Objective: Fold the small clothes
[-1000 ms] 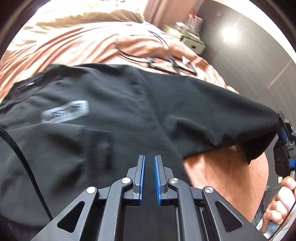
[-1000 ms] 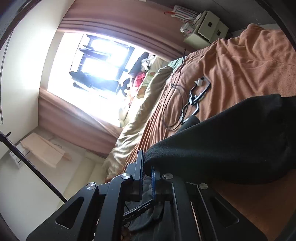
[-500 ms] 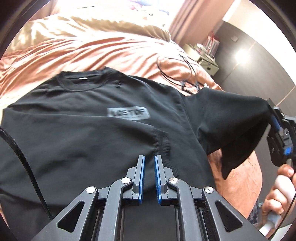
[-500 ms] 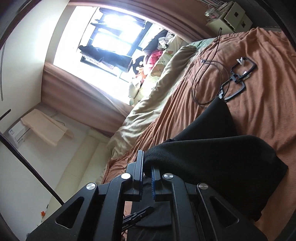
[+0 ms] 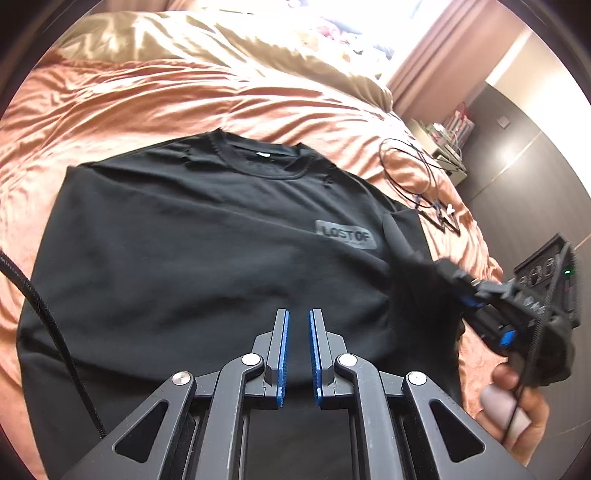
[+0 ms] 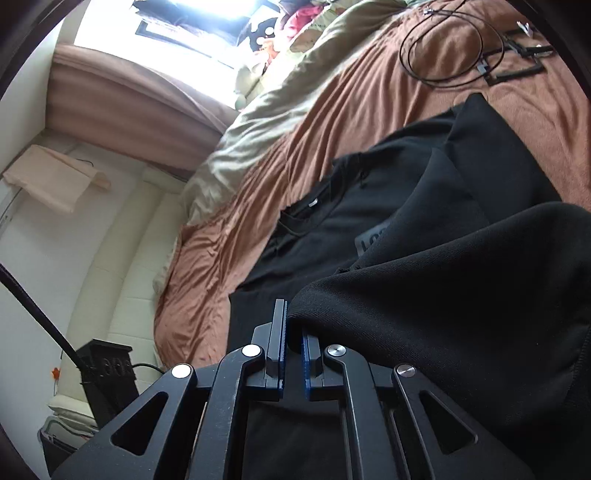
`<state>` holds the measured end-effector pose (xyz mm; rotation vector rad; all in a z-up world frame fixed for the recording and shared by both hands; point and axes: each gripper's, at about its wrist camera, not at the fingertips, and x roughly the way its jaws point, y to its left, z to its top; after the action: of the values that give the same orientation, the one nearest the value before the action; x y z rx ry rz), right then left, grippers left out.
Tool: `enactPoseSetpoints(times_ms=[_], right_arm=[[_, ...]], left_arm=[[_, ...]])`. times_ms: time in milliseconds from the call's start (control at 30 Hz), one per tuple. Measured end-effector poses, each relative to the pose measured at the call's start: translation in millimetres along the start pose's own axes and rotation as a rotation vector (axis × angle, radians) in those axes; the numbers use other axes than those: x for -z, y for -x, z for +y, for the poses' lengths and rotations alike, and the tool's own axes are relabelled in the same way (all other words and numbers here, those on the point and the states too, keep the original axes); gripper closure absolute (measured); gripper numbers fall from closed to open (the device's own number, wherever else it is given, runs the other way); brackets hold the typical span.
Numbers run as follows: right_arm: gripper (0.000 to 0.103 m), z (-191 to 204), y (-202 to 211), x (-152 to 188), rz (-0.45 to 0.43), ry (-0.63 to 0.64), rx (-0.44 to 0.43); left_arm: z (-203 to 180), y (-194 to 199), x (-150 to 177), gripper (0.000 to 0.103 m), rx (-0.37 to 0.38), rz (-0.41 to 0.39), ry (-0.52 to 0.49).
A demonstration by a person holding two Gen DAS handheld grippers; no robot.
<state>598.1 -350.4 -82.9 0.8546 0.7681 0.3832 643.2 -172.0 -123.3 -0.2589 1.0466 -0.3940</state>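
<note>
With the black tee (image 5: pixel 207 258) flat on the bed (image 5: pixel 147 96), right tongs (image 6: pixel 293 332) clamped on its sleeve (image 6: pixel 461 295) should lay it past the logo (image 5: pixel 346 236), left tongs (image 5: pixel 297 332) nearly together, empty.

Daylight from the blown-out window (image 6: pixel 177 33) glares across the orange bedspread (image 5: pixel 184 99), the black sweatshirt (image 5: pixel 207 251) loses detail, fisheye bending darkens the rims, and the right gripper (image 5: pixel 448 271) blurs slightly.

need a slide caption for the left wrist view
Right gripper carries a sleeve over a black shirt on the bed; left gripper is shut, empty.
</note>
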Motion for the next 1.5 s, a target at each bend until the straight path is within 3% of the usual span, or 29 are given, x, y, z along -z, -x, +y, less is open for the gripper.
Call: enactPoseSetpoints(times_ms=[100, 167, 200, 233, 333, 467, 600, 867, 1000, 1233, 1333, 1500], right_arm=[[0.095, 4, -19, -1, 0.066, -0.006, 0.068], [0.075, 8, -24, -2, 0.101, 0.007, 0.076], [0.044, 12, -21, -3, 0.107, 0.021, 0.072], [0.025, 14, -15, -3, 0.099, 0.033, 0.071], [0.024, 17, 10, -4, 0.078, 0.083, 0.079], [0.024, 5, 65, -5, -0.013, 0.111, 0.105], [0.024, -30, 115, -13, -0.107, 0.067, 0.157], [0.024, -90, 157, -12, -0.226, -0.019, 0.201], [0.034, -116, 163, -12, -0.239, -0.048, 0.199], [0.053, -156, 196, 10, -0.248, -0.095, 0.168], [0.059, -173, 210, 15, -0.267, -0.122, 0.161], [0.060, -188, 220, 22, -0.293, -0.168, 0.141]], left_arm=[[7, 0, 3, 0.092, -0.012, 0.003, 0.011], [6, -2, 5, 0.092, -0.018, 0.006, 0.006], [5, -2, 5, 0.092, -0.020, 0.008, 0.001], [3, -3, 6, 0.092, -0.020, 0.009, -0.007], [-8, -6, 5, 0.091, -0.015, 0.009, -0.030], [-35, -15, 6, 0.091, -0.002, 0.021, -0.086], [-71, -31, 9, 0.091, 0.022, 0.055, -0.147], [-147, -68, 21, 0.089, 0.042, 0.111, -0.263], [-184, -93, 29, 0.067, 0.059, 0.140, -0.310], [-242, -128, 41, 0.064, 0.074, 0.180, -0.383], [-264, -140, 49, 0.051, 0.068, 0.193, -0.424], [-292, -159, 62, 0.036, 0.006, 0.199, -0.527]])
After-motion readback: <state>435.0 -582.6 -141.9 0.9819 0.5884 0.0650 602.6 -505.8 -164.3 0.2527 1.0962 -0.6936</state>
